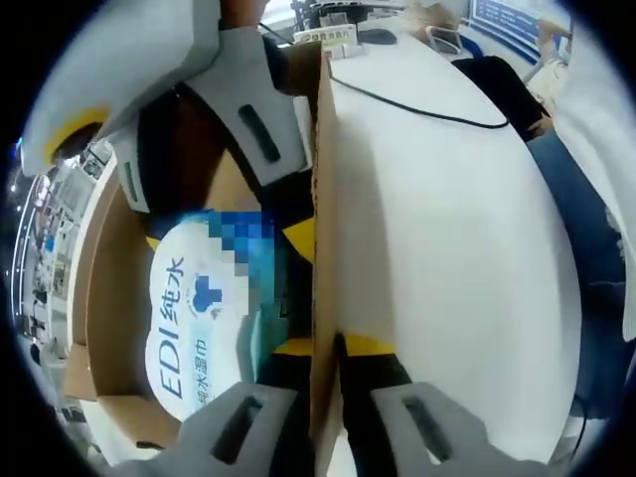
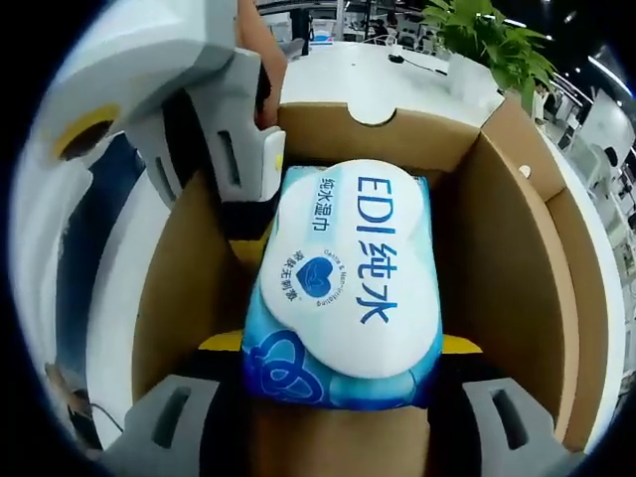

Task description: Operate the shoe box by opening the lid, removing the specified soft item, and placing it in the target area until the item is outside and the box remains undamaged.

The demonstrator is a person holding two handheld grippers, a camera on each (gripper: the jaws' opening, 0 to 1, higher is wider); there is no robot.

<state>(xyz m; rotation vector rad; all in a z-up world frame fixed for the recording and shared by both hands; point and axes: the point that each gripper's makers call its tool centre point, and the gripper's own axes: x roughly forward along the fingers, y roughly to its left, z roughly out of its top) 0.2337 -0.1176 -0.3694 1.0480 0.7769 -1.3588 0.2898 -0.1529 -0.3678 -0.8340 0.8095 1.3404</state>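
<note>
Where the pack lies: wet-wipes pack (image 2: 343,288) inside the open shoe box (image 2: 497,248).
Handling: likely soft, slippery film; grip its sides.
Right tongs (image 2: 338,417): wide, astride pack.
Left tongs (image 1: 323,422): clamping the box wall.

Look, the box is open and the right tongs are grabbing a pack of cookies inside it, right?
Not cookies. In the right gripper view the right tongs sit on either side of a blue and white pack of wet wipes, lying inside the open cardboard box. The rest is right: the box is open and the pack is still inside it.
</note>
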